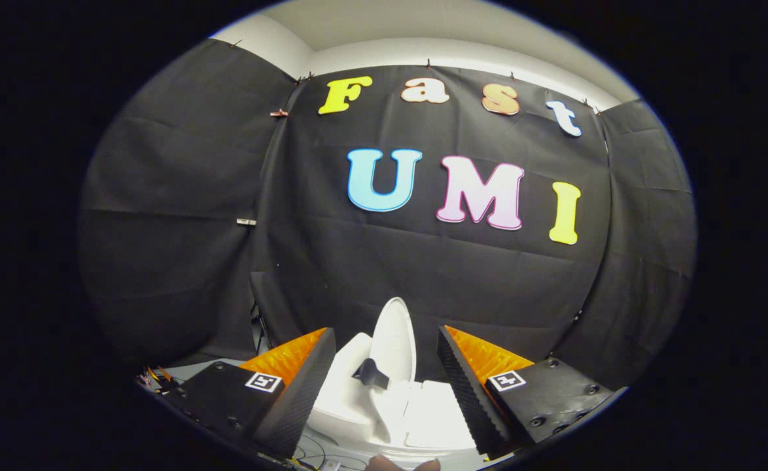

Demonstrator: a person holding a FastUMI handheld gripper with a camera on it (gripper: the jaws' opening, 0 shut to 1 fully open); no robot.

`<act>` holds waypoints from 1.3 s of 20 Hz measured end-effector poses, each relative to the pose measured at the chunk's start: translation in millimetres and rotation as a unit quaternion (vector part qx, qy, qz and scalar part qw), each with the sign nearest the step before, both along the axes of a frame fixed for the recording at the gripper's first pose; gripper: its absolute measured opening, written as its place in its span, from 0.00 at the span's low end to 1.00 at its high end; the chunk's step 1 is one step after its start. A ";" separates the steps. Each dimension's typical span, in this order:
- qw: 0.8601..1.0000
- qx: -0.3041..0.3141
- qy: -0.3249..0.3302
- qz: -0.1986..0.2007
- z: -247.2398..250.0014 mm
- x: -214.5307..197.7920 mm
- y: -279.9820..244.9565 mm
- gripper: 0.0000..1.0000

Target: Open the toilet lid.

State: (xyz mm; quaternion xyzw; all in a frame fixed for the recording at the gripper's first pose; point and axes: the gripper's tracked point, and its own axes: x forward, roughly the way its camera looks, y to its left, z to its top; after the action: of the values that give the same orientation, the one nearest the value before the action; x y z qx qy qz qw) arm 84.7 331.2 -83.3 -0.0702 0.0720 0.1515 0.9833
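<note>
White plastic item: a small toilet (358, 399) is sitting low between the two fingers and just beyond them, on a pale table (331, 451).
Toilet lid: the lid (394, 343) is standing raised, close to upright, its narrow oval rising above the bowl and showing against the booth wall behind.
Toilet body: the bowl rim is lying on the left-finger side; a flat white block (433, 412), part of the same toilet, is lying on the right-finger side, close against that finger.
Dark attachment: a small black handle-like piece (369, 373) is sticking out near the base of the lid, on the bowl side.
Gripper: the gripper (384, 366) is pointing at the toilet; its jaws are standing spread wide, with the toilet in the gap and neither finger pressing on it as far as can be seen.
Fingers: ridged pads (453, 379) are facing inward.
Markers: a square printed tag (264, 381) is sitting on each finger mount.
Backdrop: black cloth (181, 229) is hanging as the booth wall behind the toilet.
Cables: thin wires (312, 451) are lying on the table beside the left finger.
</note>
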 end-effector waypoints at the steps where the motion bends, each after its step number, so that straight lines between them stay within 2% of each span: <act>1: 1.000 0.000 -0.004 -0.003 5.7 -0.4 -7.4 0.99; 9: 0.999 -0.002 -0.019 -0.033 40.3 -11.3 -76.0 0.99; 17: 0.994 0.015 -0.054 -0.097 78.4 -22.9 -163.5 0.99; 26: 0.987 0.023 -0.055 -0.151 83.8 -34.5 -238.4 0.99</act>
State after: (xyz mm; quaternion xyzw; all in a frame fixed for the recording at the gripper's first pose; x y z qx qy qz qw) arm 50.3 92.7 0.5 -0.0442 0.0245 -0.0013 0.9987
